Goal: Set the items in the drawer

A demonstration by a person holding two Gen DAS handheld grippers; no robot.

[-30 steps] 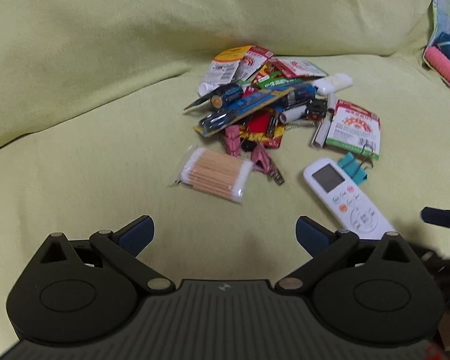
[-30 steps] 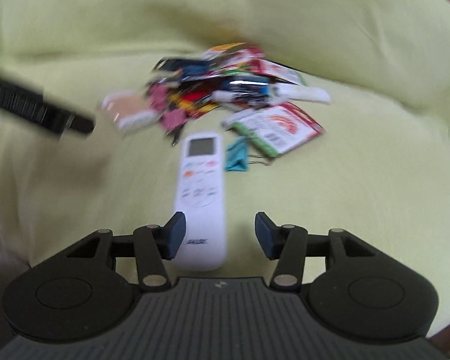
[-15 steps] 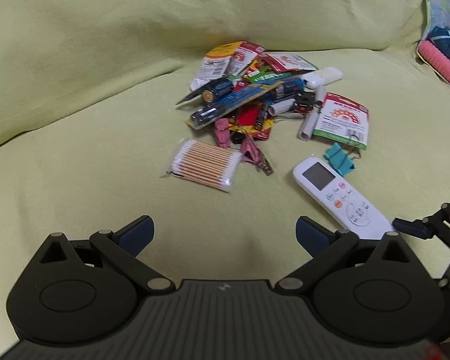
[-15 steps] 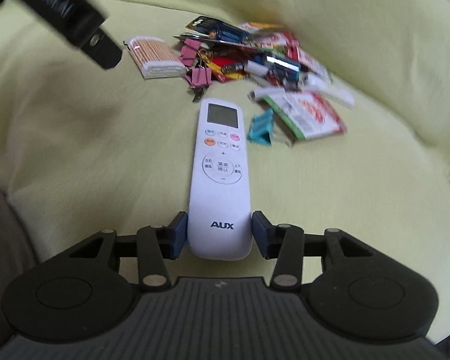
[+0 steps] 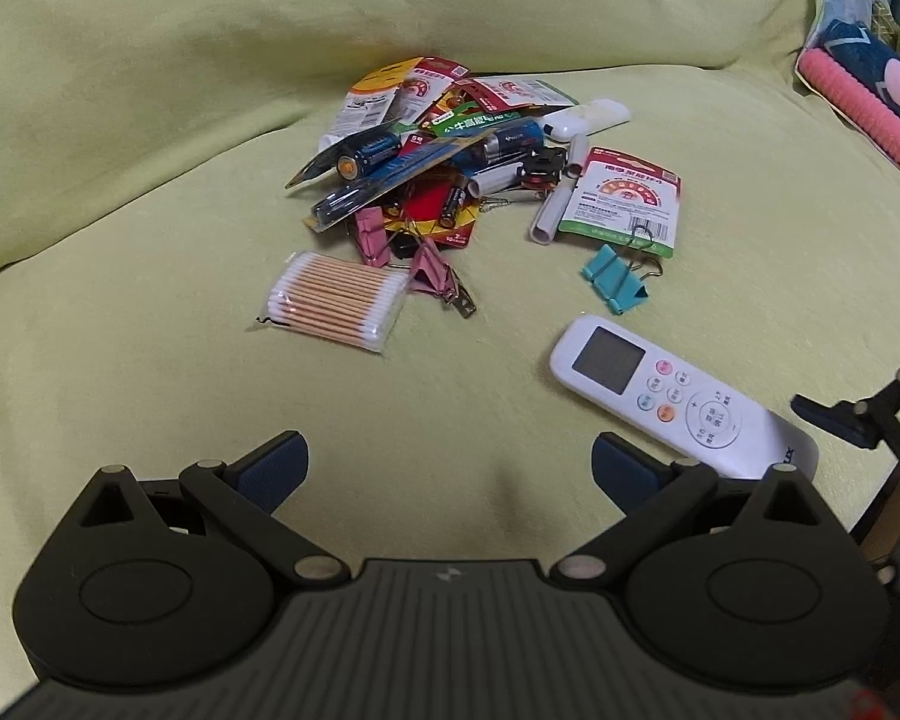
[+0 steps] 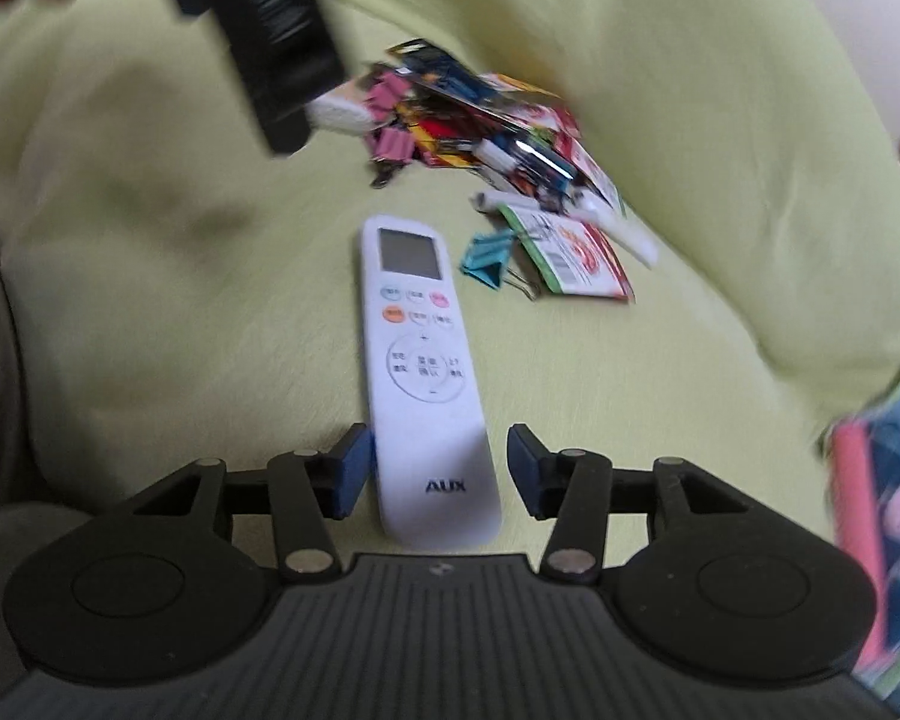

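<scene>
one white plastic remote control [image 6: 424, 372] flat on yellow-green sofa cover [image 5: 150, 372], right gripper [image 6: 438, 468] fingers apart astride its near end, left gripper [image 5: 447, 465] fingers wide apart, one teal binder clip [image 5: 615, 282], two pink binder clips [image 5: 402, 246], one cotton swab pack [image 5: 336, 300]

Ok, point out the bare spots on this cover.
Bare: the wide stretch left of the cotton swabs, and the strip between them and the remote. Crowded: the pile behind, running right to the teal clip.
</scene>
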